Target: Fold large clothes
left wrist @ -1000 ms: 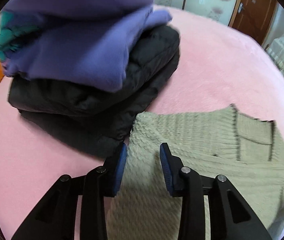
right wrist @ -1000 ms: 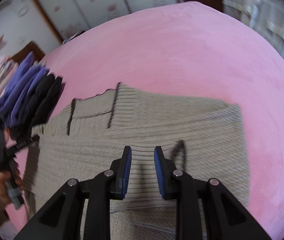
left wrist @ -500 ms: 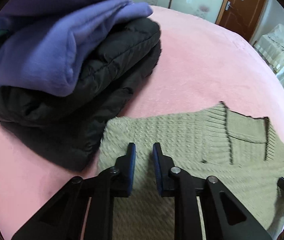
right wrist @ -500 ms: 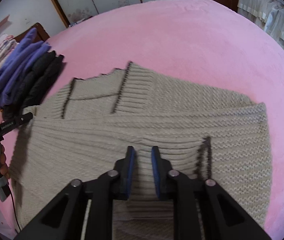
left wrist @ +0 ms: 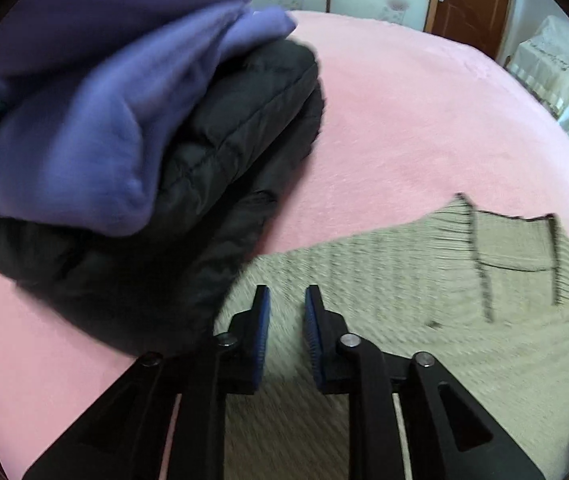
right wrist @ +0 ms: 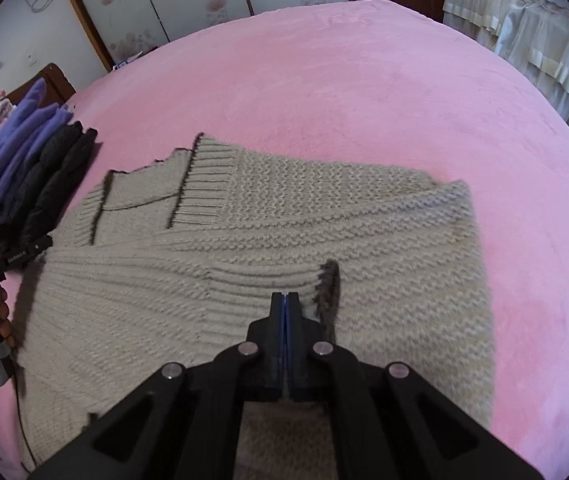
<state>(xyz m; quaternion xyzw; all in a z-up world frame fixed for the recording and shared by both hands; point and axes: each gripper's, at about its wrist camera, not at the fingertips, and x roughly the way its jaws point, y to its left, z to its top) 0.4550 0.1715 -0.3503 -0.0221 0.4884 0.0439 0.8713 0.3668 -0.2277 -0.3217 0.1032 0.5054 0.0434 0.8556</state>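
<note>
A beige knit sweater (right wrist: 292, 240) with dark trim lies folded on the pink bed (right wrist: 364, 80); it also shows in the left wrist view (left wrist: 424, 292). My left gripper (left wrist: 287, 300) hovers over the sweater's left edge with a small gap between its blue pads, holding nothing. It also shows at the left edge of the right wrist view (right wrist: 32, 250). My right gripper (right wrist: 285, 298) is above the sweater's near side, jaws pressed together, next to a dark-edged cuff (right wrist: 328, 280). Whether fabric is pinched between them does not show.
A stack of folded clothes lies left of the sweater: a purple fleece (left wrist: 96, 112) on a black padded jacket (left wrist: 220, 184), also in the right wrist view (right wrist: 40, 168). A wardrobe with flower panels (right wrist: 204, 0) and a covered table (right wrist: 524, 28) stand beyond the bed.
My right gripper's jaws have closed from a small gap to fully together. My left gripper narrowed, then opened slightly, and shifted along the sweater's left edge beside the stack.
</note>
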